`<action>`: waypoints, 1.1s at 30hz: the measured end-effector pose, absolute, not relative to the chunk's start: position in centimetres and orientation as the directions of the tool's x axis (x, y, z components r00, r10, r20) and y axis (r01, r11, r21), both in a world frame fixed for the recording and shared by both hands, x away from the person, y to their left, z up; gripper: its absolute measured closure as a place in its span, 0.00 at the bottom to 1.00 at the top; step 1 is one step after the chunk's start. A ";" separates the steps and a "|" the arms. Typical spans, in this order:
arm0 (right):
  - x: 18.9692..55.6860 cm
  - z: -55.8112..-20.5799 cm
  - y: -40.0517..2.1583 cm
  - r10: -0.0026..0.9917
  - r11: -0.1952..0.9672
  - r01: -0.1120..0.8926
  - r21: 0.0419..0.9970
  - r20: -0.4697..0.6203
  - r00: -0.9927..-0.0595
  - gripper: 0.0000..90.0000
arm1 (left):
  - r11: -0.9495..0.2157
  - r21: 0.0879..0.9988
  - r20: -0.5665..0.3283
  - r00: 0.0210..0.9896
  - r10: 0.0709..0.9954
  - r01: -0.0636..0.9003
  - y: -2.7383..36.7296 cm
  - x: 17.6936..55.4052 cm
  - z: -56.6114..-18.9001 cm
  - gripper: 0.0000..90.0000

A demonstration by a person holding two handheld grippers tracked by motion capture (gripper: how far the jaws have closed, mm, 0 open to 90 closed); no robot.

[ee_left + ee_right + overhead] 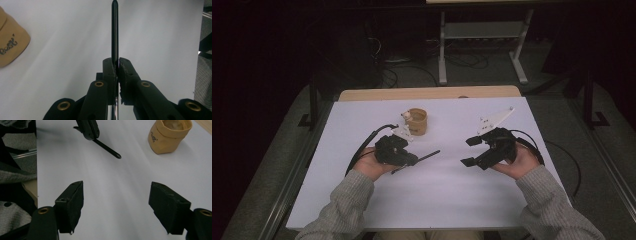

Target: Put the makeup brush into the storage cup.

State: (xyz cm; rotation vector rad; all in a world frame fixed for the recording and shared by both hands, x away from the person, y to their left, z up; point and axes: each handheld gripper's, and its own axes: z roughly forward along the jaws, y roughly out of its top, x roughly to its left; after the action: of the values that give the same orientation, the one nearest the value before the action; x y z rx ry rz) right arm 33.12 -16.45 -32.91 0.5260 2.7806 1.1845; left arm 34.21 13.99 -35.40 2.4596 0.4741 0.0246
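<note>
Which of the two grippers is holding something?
The left gripper: its jaws are shut on a black pen. The right gripper stands open and empty.

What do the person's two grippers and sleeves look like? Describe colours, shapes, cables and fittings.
Both sleeves are grey ribbed knit. The left gripper and right gripper are matt black, each topped by a pale three-cornered plate and trailing a black cable. Their blocky jaws hang on arms with brass-ringed pivots.

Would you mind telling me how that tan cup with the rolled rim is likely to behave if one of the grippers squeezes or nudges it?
The tan cup looks soft: its wall creases and its rim folds over, so it would probably give under the jaws. It seems light, so a nudge may slide it across the white table. Its squat shape suggests it would not tip easily.
</note>
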 end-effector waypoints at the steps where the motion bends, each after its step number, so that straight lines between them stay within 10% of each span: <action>1: 33.2 -32.9 -16.4 0.336 0.652 0.272 0.708 0.052 -0.941 0.30 | -0.741 0.590 -0.093 0.939 0.332 0.320 13.8 34.2 -35.3 0.94; 18: 33.6 -33.2 -13.1 0.233 0.712 0.201 0.673 0.043 -0.972 0.33 | -0.769 0.599 -0.084 0.972 0.218 0.224 12.4 33.4 -35.3 0.94; 33: 33.8 -35.0 -10.6 0.124 0.779 0.159 0.607 0.099 -0.987 0.55 | -0.782 0.609 -0.087 0.991 0.100 0.133 11.1 32.3 -35.3 0.94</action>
State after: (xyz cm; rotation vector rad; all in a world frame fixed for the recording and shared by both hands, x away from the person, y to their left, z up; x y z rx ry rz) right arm 33.76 -10.61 -34.96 0.2395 3.0131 1.0359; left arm 32.27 11.14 -35.28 2.4747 0.1619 -0.0657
